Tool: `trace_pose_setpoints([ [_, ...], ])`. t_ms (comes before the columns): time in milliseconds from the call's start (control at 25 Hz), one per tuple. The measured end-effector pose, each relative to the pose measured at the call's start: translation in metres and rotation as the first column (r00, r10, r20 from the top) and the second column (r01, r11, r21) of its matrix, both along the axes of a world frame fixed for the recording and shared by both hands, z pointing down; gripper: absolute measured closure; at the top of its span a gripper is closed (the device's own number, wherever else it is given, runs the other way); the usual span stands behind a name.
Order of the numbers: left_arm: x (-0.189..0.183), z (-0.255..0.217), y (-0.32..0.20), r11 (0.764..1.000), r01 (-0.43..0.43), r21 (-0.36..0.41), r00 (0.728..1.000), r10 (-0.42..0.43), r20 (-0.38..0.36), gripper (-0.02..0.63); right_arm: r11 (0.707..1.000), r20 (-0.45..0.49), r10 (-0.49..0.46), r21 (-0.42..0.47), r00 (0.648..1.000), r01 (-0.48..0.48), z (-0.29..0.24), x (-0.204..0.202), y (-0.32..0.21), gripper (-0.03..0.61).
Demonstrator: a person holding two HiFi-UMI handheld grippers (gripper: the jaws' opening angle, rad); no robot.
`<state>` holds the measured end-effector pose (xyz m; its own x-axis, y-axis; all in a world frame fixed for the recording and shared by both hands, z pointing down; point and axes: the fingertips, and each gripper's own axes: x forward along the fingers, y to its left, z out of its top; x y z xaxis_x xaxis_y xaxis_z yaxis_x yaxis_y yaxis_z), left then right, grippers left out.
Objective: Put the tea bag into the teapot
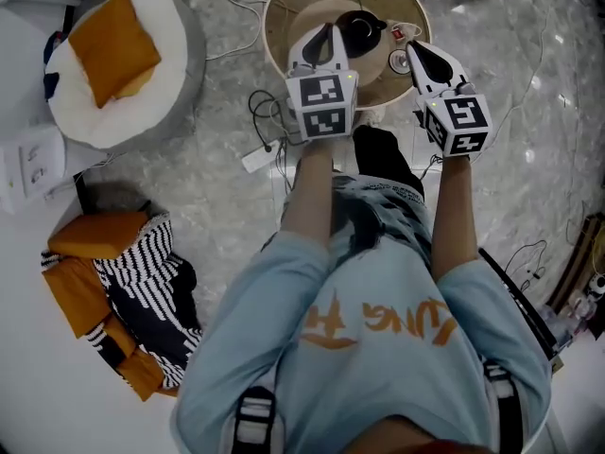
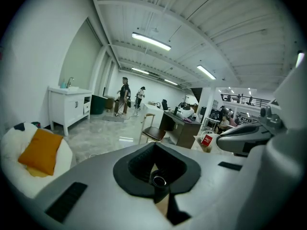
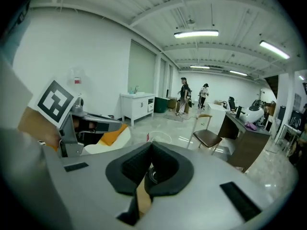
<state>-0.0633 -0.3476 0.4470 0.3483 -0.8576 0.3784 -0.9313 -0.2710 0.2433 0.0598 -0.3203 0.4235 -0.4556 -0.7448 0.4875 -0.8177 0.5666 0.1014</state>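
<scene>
Long white ceiling tube lights [image 2: 151,41] are lighting the hall brightly and evenly, throwing pale glare on the polished grey marble floor [image 1: 529,83]. Both gripper views are bending into dark rounded corners, and the grey left gripper [image 2: 154,147] is looking soft and unfocused up close.

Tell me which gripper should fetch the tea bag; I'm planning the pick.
Right, probably. The right gripper sits nearest the red-tagged tea bag, while the left gripper is across the teapot from it. Both are shut and empty.
</scene>
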Motion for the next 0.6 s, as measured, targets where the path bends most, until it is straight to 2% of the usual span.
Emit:
trace_pose_setpoints([
  [400, 0.001, 0.025, -0.028, 0.997, 0.04, -0.065, 0.996, -0.034, 0.082, 0.589, 0.995, 0.089, -0.034, -0.086, 0.995, 0.041, 0.04, 0.005, -0.049, 0.566],
  [600, 0.008, 0.054, -0.041, 0.989, 0.07, -0.127, 0.993, -0.058, 0.099, 0.589, 0.986, 0.103, -0.048, -0.155, 0.994, 0.064, 0.072, 0.011, -0.074, 0.566],
])
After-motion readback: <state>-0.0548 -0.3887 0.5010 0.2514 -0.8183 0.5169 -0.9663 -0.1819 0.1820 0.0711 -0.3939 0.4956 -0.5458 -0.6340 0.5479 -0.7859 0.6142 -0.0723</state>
